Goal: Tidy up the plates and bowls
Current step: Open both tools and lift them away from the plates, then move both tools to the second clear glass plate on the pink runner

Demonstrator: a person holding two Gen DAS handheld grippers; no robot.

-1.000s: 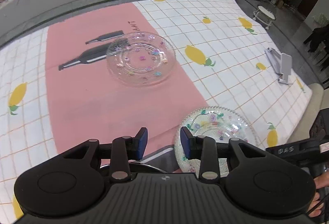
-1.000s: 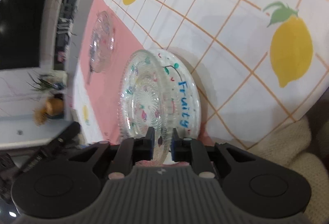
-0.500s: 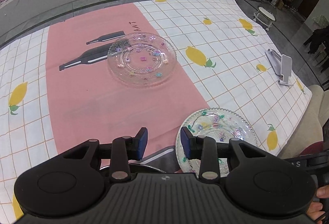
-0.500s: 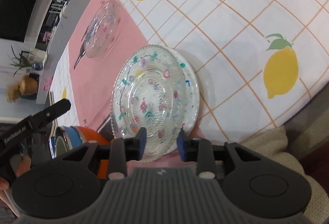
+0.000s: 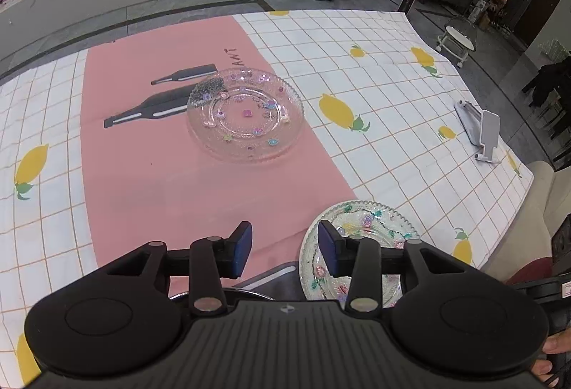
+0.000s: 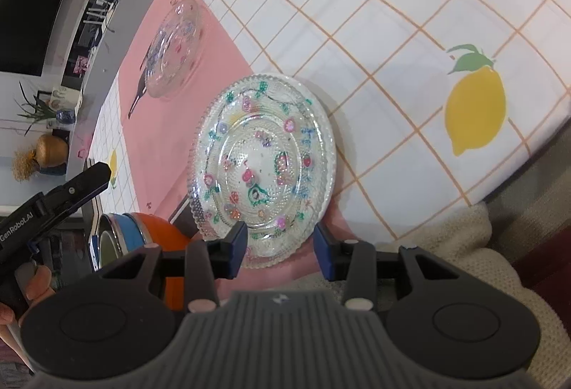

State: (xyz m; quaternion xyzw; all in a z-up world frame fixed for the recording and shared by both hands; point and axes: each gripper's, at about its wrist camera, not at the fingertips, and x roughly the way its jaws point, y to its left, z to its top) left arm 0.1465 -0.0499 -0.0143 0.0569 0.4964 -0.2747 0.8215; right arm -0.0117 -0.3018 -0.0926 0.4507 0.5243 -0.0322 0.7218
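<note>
Right gripper (image 6: 280, 246): jaws have just been opening, now parted with pads clear of the near glass plate (image 6: 264, 171), which lies flat at the near table edge partly on the pink mat (image 6: 171, 146), apparently just set down. Left gripper (image 5: 284, 248): jaws have just widened, about half open and empty, hovering over the mat with stacked bowls (image 6: 142, 239) below. Second glass plate (image 5: 246, 114) sits well apart at mid-mat; judged next: fetch it by its rim and stack it on the near one, gripping gently, since glass slips.
</note>
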